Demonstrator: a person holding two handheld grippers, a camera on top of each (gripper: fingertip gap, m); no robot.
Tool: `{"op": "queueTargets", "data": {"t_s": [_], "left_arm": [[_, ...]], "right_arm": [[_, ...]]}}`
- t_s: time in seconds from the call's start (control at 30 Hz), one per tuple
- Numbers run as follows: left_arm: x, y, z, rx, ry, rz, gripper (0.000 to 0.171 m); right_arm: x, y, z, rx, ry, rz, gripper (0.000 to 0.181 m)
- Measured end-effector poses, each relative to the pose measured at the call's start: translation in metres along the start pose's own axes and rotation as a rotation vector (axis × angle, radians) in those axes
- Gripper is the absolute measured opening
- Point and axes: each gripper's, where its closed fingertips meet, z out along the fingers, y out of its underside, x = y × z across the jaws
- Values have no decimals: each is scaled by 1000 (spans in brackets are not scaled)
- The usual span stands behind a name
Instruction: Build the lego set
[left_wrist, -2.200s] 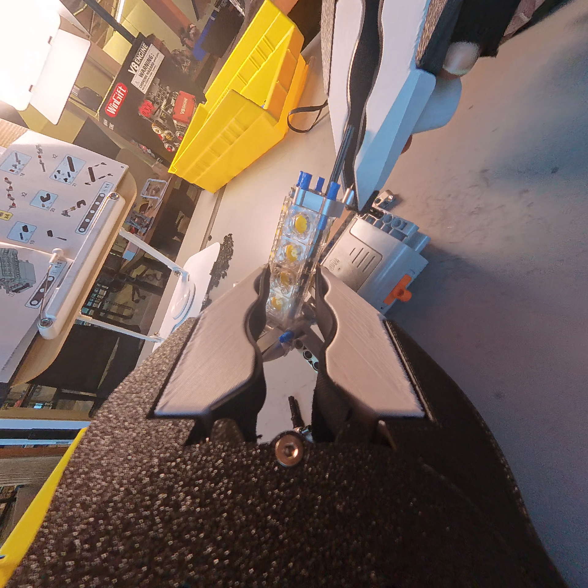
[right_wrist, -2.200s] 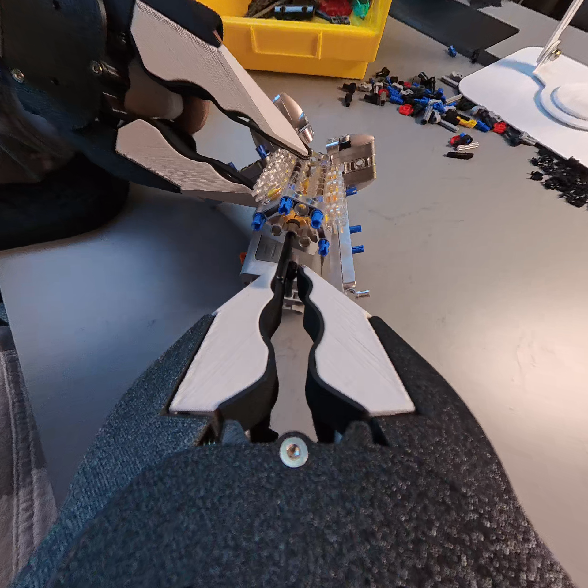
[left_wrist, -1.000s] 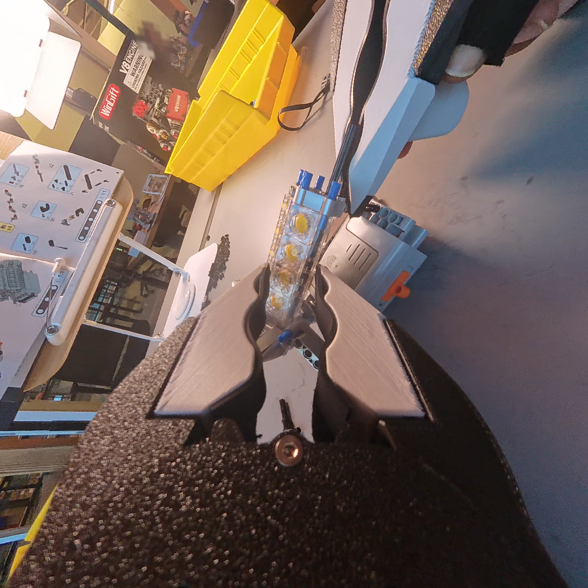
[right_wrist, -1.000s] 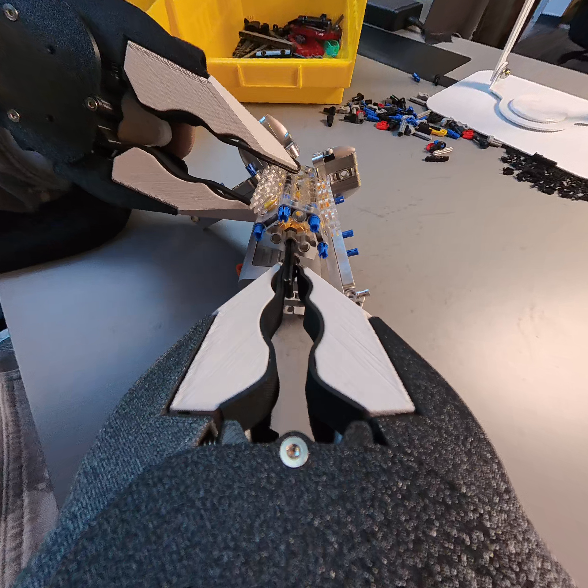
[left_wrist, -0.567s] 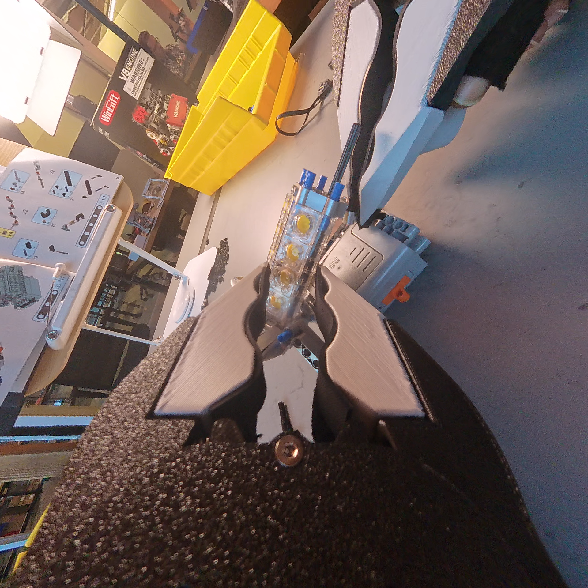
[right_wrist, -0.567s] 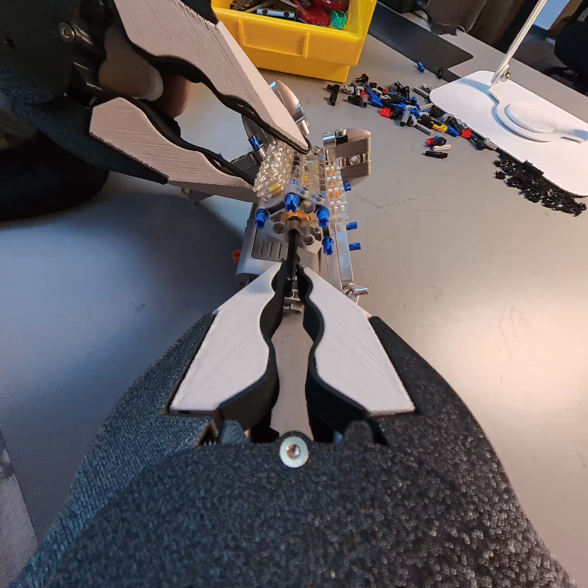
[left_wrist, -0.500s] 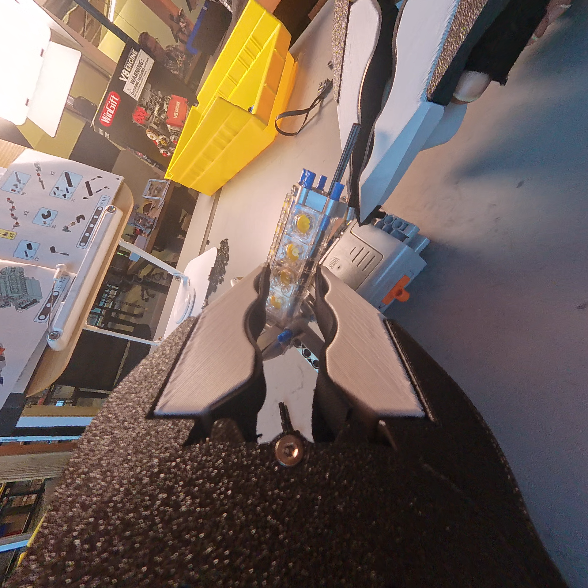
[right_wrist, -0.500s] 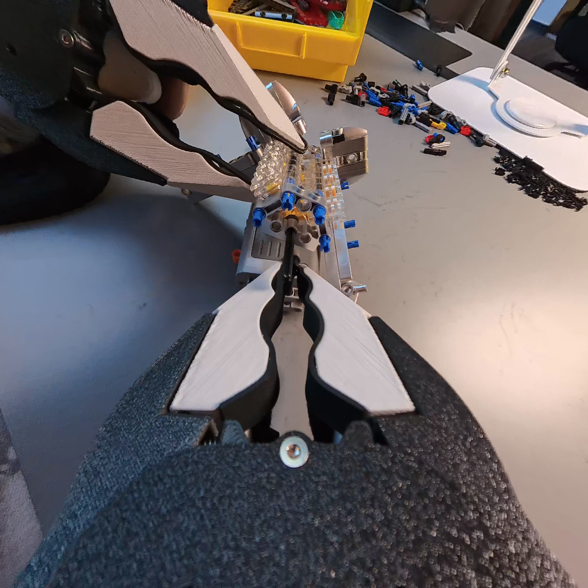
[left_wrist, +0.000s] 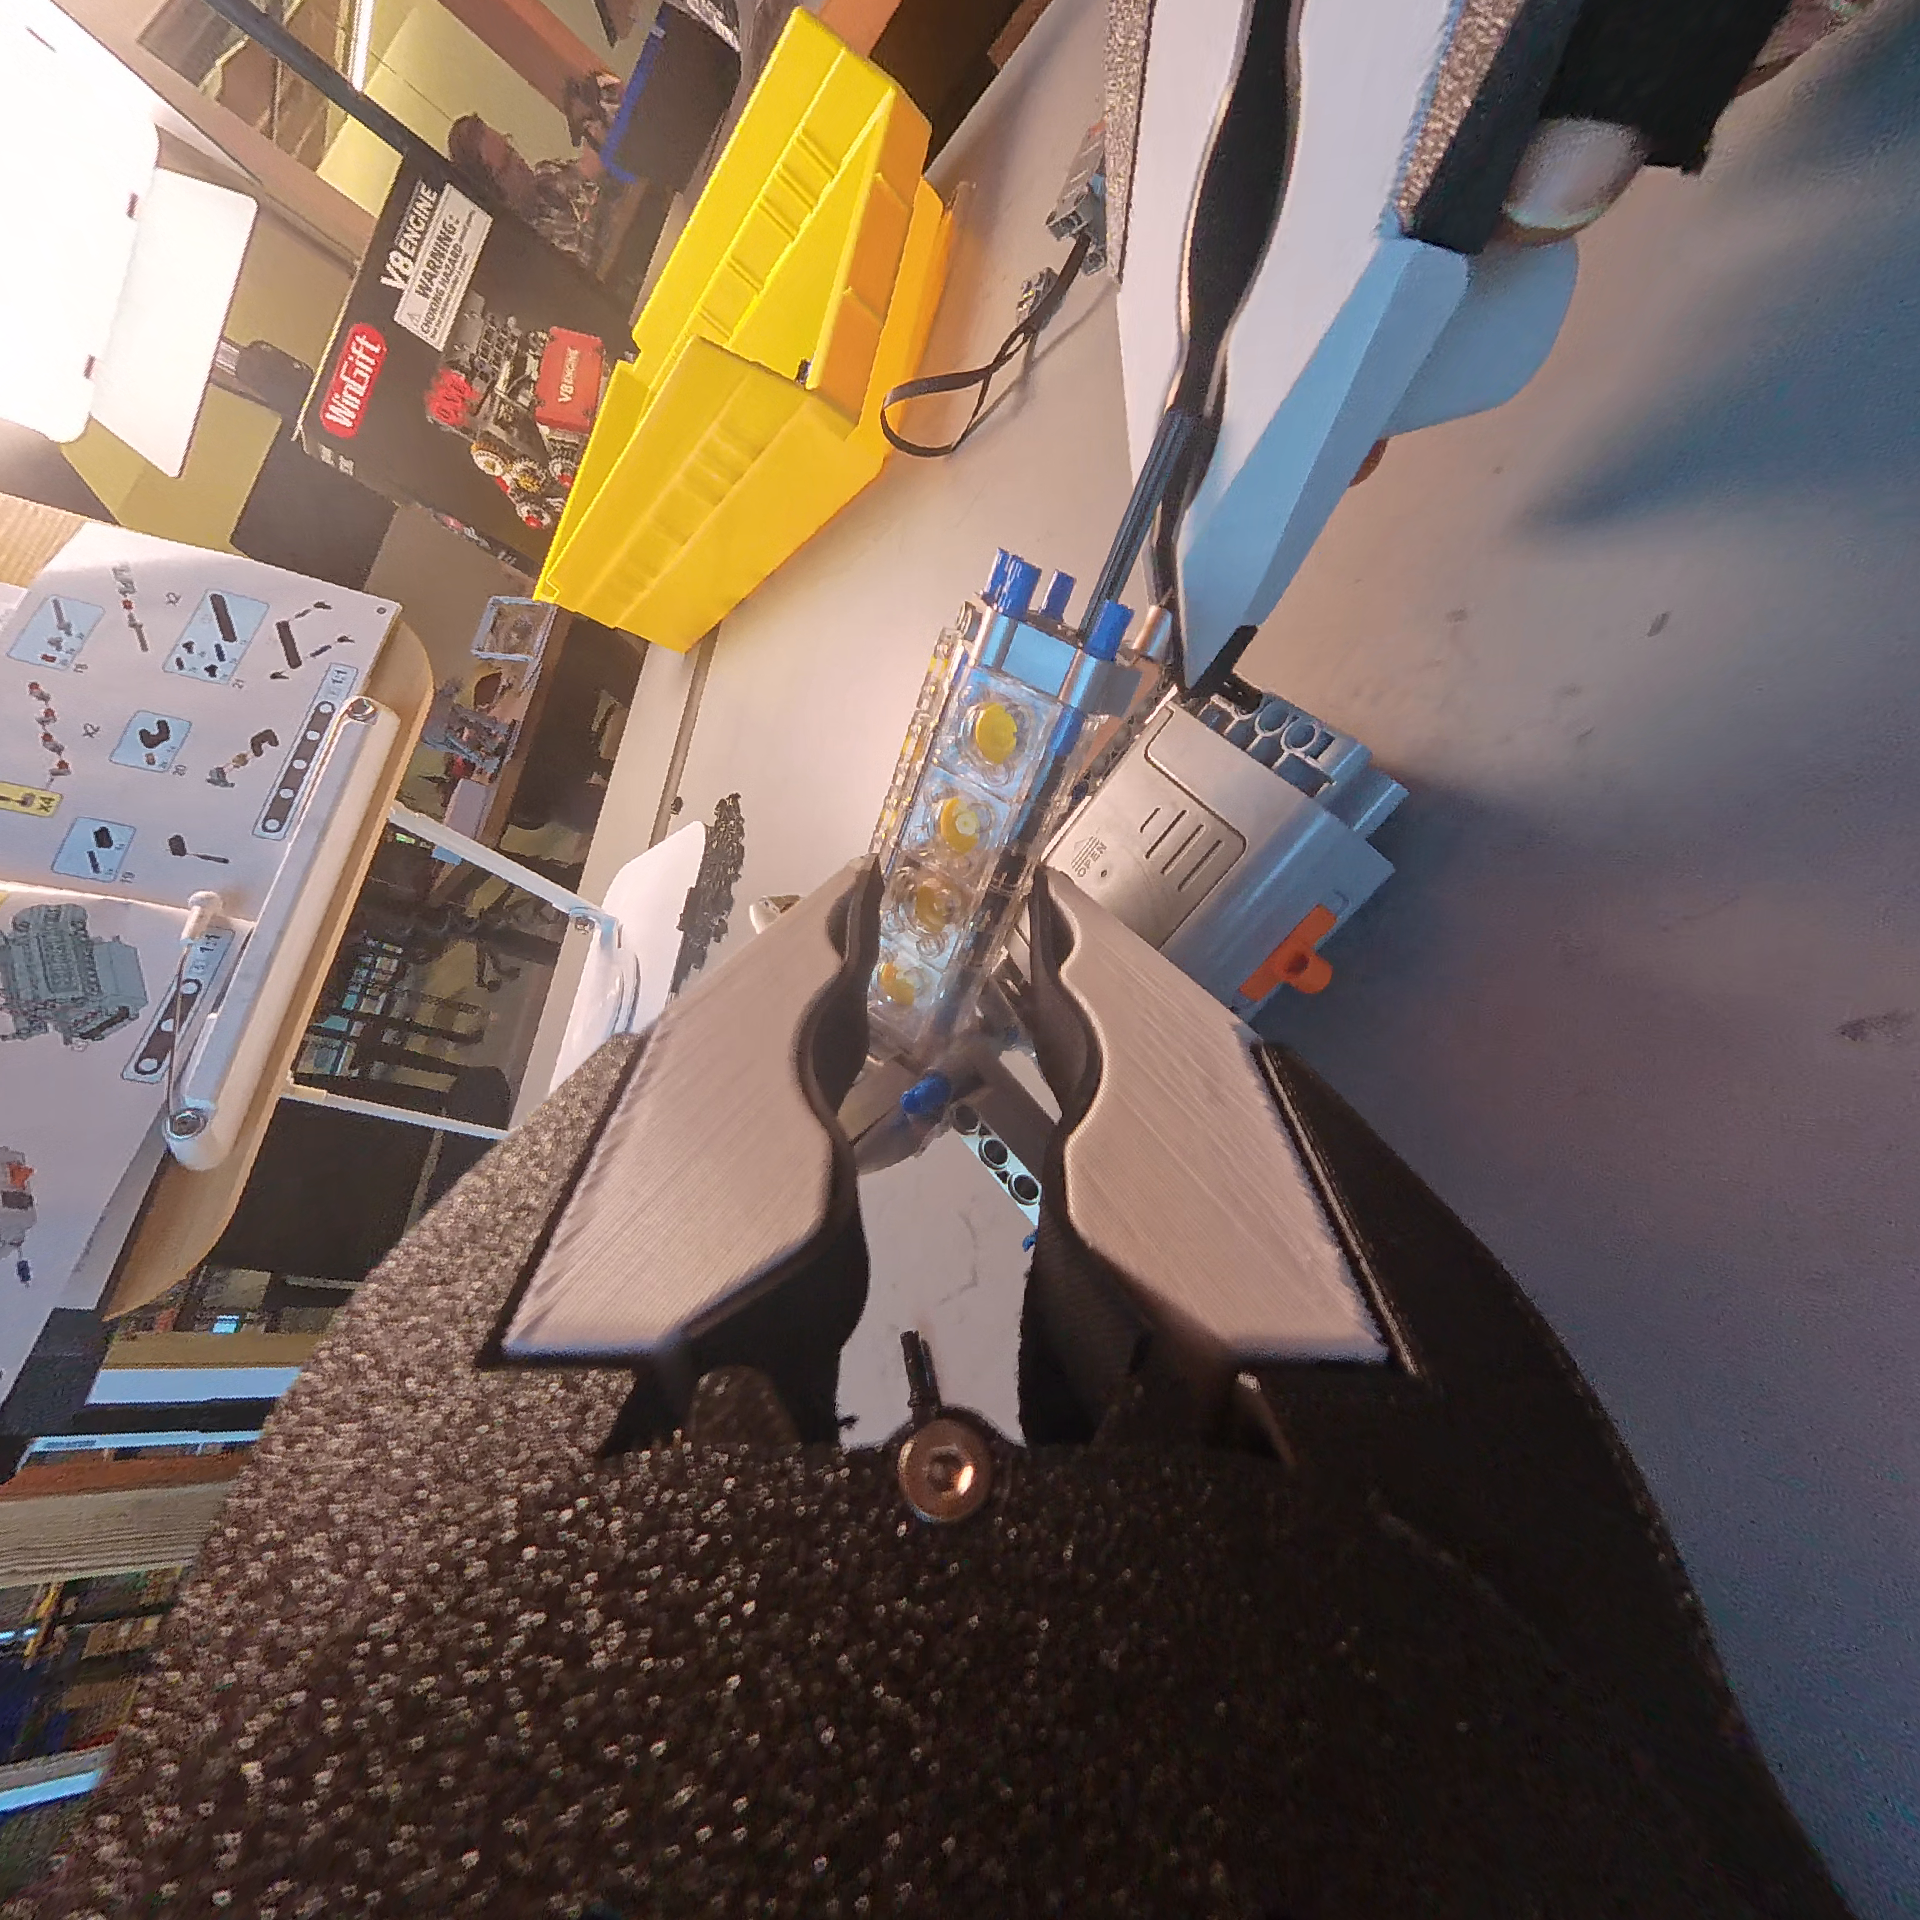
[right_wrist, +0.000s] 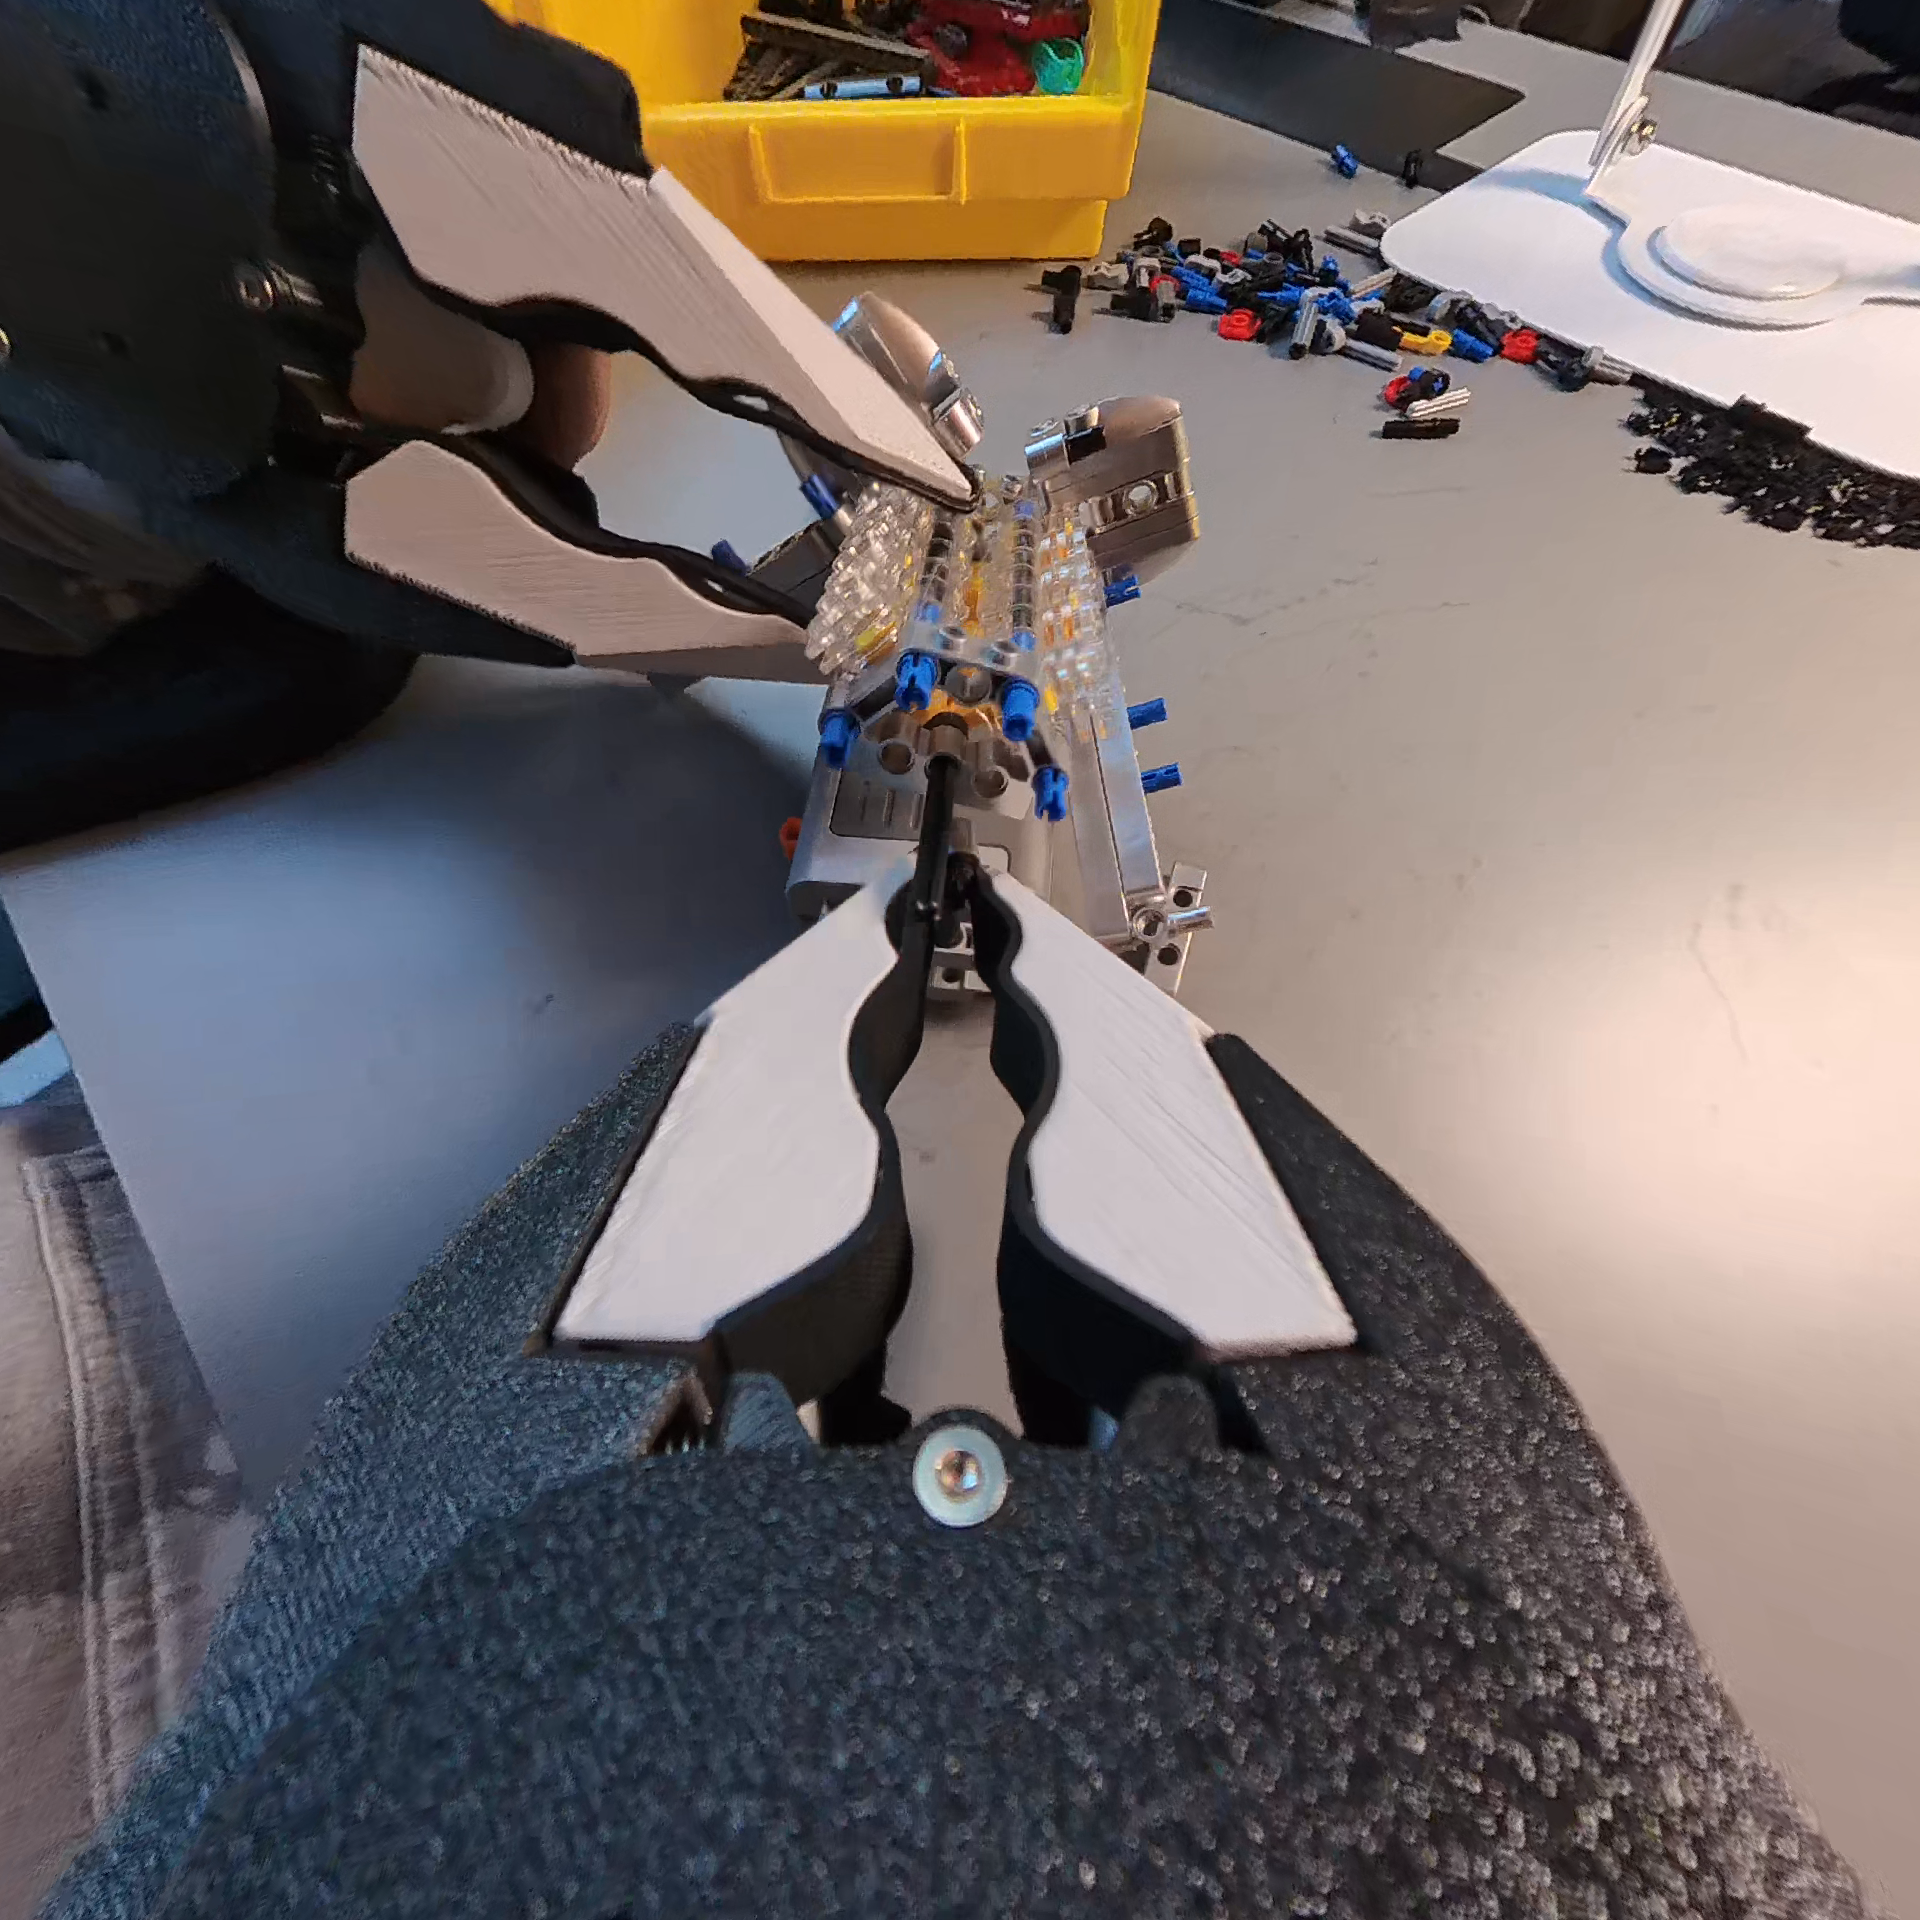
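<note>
Two wrist cameras, both close on one brick model on a grey table

The left wrist view looks along its own fingers (left_wrist: 940, 966) with the picture rolled, so the table (left_wrist: 1662, 935) runs up the right side; the model (left_wrist: 966, 790) sits right at the fingertips. The right wrist view sits level, looking down and forward over the table (right_wrist: 1558, 935) at the same model (right_wrist: 997, 644) from its end. Both share the model, the yellow bins (left_wrist: 748, 416) (right_wrist: 914, 156), and each other's gripper.

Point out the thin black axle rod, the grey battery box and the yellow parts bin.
thin black axle rod (right_wrist: 935, 831), right wrist view, mid-shaft
grey battery box (left_wrist: 1195, 862), left wrist view, lid
yellow parts bin (right_wrist: 894, 166), right wrist view, front wall
</note>
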Motion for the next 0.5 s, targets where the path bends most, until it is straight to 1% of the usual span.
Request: {"op": "queueTargets", "data": {"t_s": [0.07,0.4,0.5], "left_arm": [[-1,1,0,-5,-3,-5,26],[-1,2,0,-9,-2,-14,26],[-3,4,0,-21,-8,-36,26]], "right_arm": [[2,-5,1,24,-7,38,5],[0,-5,7,6,-12,27,5],[2,-10,7,42,-47,148,4]]}}
